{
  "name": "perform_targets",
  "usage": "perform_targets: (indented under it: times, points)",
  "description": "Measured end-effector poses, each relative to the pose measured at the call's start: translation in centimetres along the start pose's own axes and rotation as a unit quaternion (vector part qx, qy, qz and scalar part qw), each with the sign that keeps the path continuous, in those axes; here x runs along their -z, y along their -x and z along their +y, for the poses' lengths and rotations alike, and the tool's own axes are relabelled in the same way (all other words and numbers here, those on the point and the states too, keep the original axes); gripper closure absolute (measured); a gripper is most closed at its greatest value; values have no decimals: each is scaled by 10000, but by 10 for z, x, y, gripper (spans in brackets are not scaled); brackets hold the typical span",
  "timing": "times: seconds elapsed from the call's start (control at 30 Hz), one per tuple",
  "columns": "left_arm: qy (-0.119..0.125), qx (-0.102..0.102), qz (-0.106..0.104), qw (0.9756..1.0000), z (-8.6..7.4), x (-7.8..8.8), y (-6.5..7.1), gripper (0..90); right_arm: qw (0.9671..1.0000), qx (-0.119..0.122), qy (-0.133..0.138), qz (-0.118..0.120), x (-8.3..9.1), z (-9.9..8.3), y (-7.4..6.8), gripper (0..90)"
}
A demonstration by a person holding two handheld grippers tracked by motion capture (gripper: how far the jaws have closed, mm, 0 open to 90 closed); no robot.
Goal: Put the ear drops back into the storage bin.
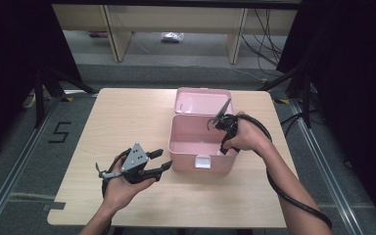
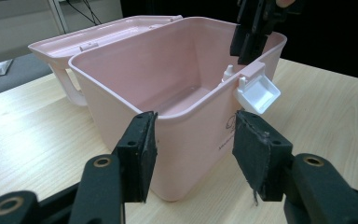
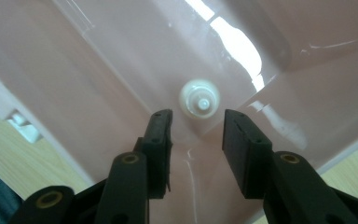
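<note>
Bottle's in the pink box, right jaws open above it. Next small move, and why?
Probably lift the right gripper straight up, clear of the pink box. In the right gripper view its jaws stand open with nothing between them, and the small white bottle stands upright on the box floor, apart from the pads. The lid is open behind; the left gripper waits open beside the box.

A light wooden table (image 1: 127,127) carries a pink plastic box (image 1: 196,147) set right of its middle, lid (image 1: 200,100) thrown back toward the far edge (a white latch (image 1: 202,162) hangs on the near wall). The table stands on grey floor (image 1: 10,161).
</note>
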State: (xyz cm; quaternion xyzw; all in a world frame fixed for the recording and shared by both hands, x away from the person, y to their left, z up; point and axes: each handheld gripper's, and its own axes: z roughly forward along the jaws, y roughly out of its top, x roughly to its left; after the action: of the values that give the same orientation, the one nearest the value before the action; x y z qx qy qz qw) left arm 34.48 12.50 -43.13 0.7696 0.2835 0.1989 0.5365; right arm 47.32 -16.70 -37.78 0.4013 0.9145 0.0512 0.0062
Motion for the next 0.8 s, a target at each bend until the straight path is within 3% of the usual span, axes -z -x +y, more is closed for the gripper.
perform_targets:
  times: [0.07, 0.1, 0.13, 0.2, 0.27, 0.63, 0.77, 0.8]
  points:
    - [3, -1, -6, 10000, 0, 0, 0, 482, 9999, 74, 139, 20, 2, 0, 1, 625]
    - [35, 20, -21, 10000, 0, -1, 1, 483, 9999, -97, 74, 52, 5, 0, -1, 623]
    - [8, 14, -15, 10000, 0, -1, 1, 483, 9998, 102, 170, 46, 7, -1, 3, 621]
    - [-4, 15, -50, 10000, -1, -3, 1, 483, 9996, 43, 285, 40, 10, 0, 3, 616]
    - [-21, 32, -58, 10000, -1, -4, 2, 484, 9988, 208, 446, 58, 12, -1, 7, 613]
    - [-17, 57, -155, 9999, 1, -8, 4, 529, 9943, -260, 1028, 57, 32, 0, 19, 601]
    - [4, 98, -161, 9998, 1, -9, 4, 555, 9909, -378, 1290, 4, 34, -1, 26, 602]
    - [16, 99, -151, 9998, 1, -9, 3, 558, 9893, -504, 1371, 33, 35, -1, 28, 602]
